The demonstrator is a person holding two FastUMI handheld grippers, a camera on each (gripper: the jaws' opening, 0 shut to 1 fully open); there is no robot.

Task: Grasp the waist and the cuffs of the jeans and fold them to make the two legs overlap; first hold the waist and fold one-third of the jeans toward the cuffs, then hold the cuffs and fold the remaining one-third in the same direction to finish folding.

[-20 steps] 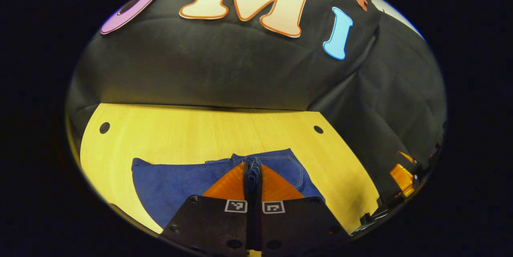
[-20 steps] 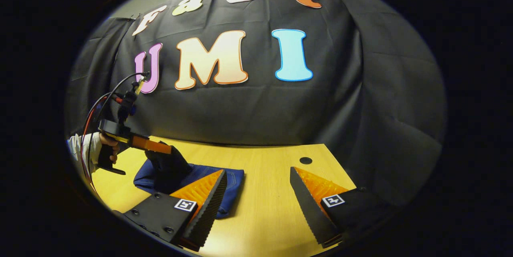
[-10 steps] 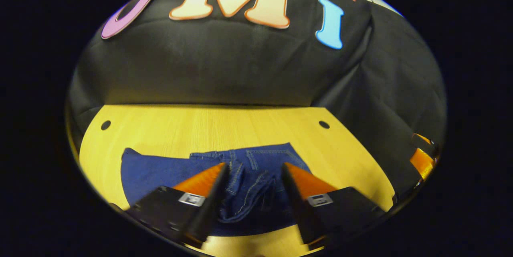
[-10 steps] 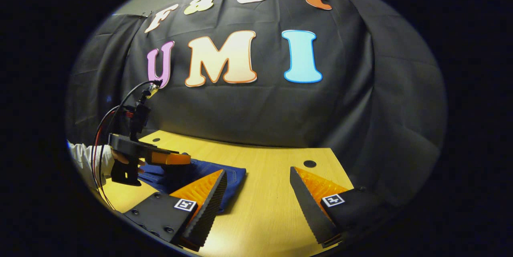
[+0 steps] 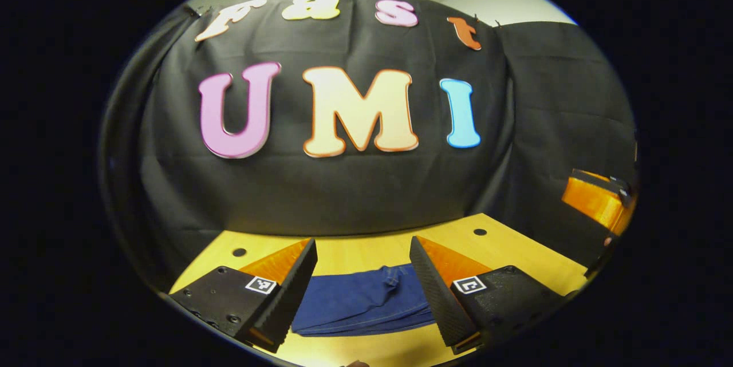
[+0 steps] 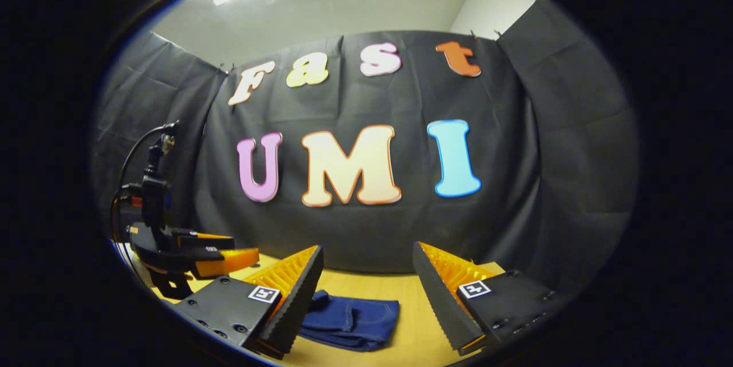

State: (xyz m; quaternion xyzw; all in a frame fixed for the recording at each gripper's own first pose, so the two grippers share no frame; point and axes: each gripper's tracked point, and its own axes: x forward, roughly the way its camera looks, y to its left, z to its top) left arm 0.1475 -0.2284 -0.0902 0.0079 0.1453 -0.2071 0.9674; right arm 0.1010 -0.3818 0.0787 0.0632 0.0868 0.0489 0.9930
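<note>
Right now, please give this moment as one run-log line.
jeans: folded bundle lying on table | left hand-held gripper: open, empty | right hand-held gripper: open, empty | stage: folding looks finished

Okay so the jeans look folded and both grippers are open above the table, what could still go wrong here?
1. The jeans show a raised crease on top; nothing holds the bundle, so it may loosen.
2. The left gripper is open just above the denim; dipping could snag it.
3. The right gripper could do the same.

Folded jeans point(image 6: 349, 321) between spread right claw point(image 6: 366, 298) fingers.
</note>
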